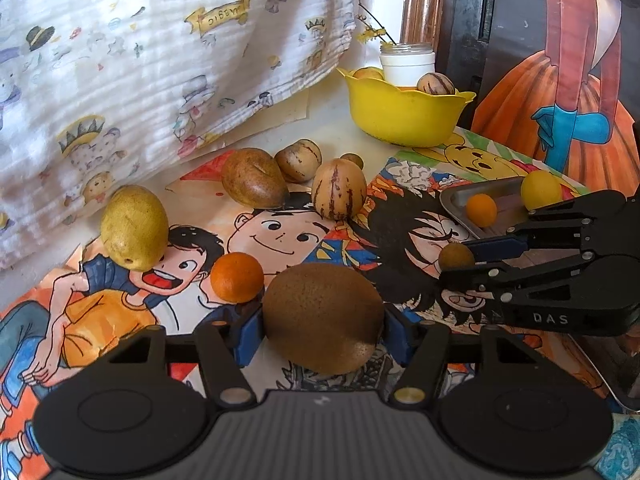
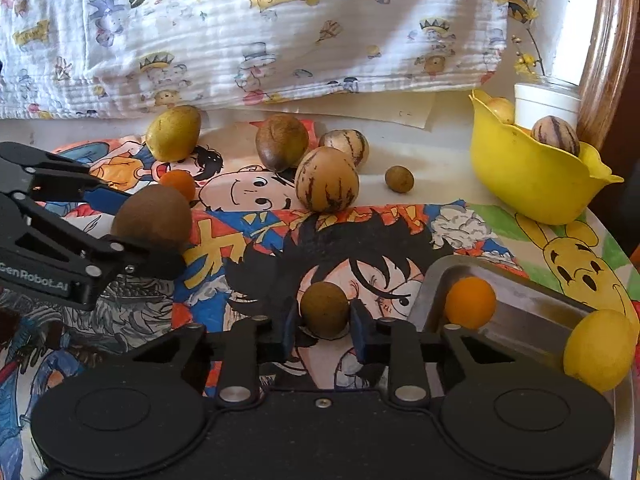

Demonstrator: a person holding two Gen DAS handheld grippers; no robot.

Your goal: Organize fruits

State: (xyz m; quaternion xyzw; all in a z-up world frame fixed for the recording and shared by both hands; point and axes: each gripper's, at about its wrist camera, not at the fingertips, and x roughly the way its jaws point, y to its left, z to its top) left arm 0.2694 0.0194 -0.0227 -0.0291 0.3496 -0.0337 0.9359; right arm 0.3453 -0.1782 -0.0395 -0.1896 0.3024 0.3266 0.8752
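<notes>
A large brown kiwi [image 1: 324,316] sits between the blue pads of my left gripper [image 1: 322,328], which is shut on it just above the cartoon mat. In the right wrist view the same kiwi [image 2: 154,216] shows at the left in the left gripper [image 2: 148,232]. My right gripper [image 2: 324,336] is shut on a small round brown fruit [image 2: 324,310], low over the mat beside the metal tray [image 2: 520,284]. The left wrist view shows that fruit [image 1: 456,256] at the tips of the right gripper [image 1: 456,260].
The tray holds a small orange [image 2: 470,302] and a yellow fruit [image 2: 600,350]. A yellow bowl [image 2: 532,188] with fruit stands at the back right before a white jar [image 2: 546,100]. Loose on the mat: an orange [image 1: 236,277], a yellow-green fruit [image 1: 134,227], a brown fruit [image 1: 252,178], two striped melons [image 1: 339,189].
</notes>
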